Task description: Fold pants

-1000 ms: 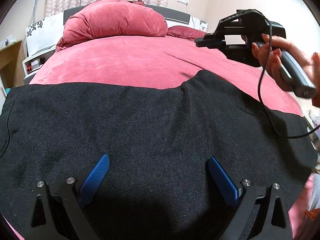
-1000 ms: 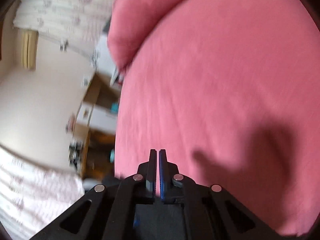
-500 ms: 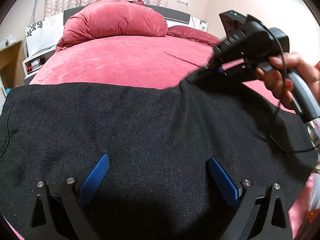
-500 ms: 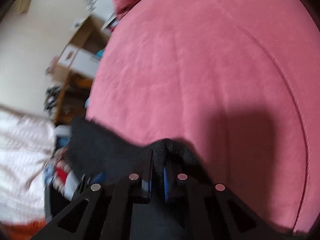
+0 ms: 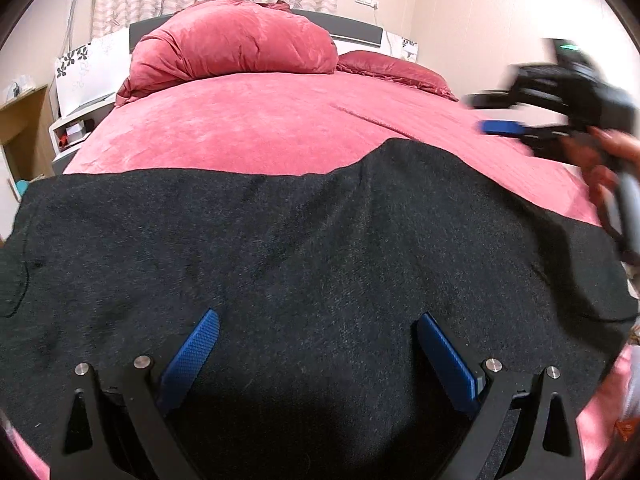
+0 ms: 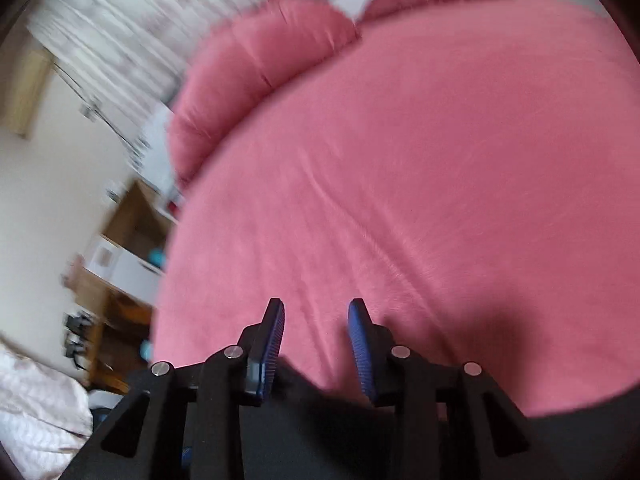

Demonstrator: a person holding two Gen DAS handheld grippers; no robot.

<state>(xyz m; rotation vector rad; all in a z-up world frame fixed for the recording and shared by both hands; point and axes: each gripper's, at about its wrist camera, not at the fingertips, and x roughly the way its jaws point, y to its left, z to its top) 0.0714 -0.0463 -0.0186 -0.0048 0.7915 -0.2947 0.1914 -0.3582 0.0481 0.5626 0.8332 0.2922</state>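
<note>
Left tool (image 5: 316,344) – jaws wide apart, angled downward, nothing between. Right tool (image 6: 316,320) – jaws opening, empty, blurred; hand (image 5: 612,168) grips handle.

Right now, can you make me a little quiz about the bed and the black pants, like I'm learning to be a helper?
1. True or false: the black pants lie spread on the pink bedspread.
2. What is between the right gripper's opening jaws? A) pants fabric B) nothing C) a pillow
3. Fill in: the left gripper hovers over the pants with its blue fingers wide ____.

Key: 1 true. 2 B, only bedspread shows beyond the gap. 3 open.
</note>
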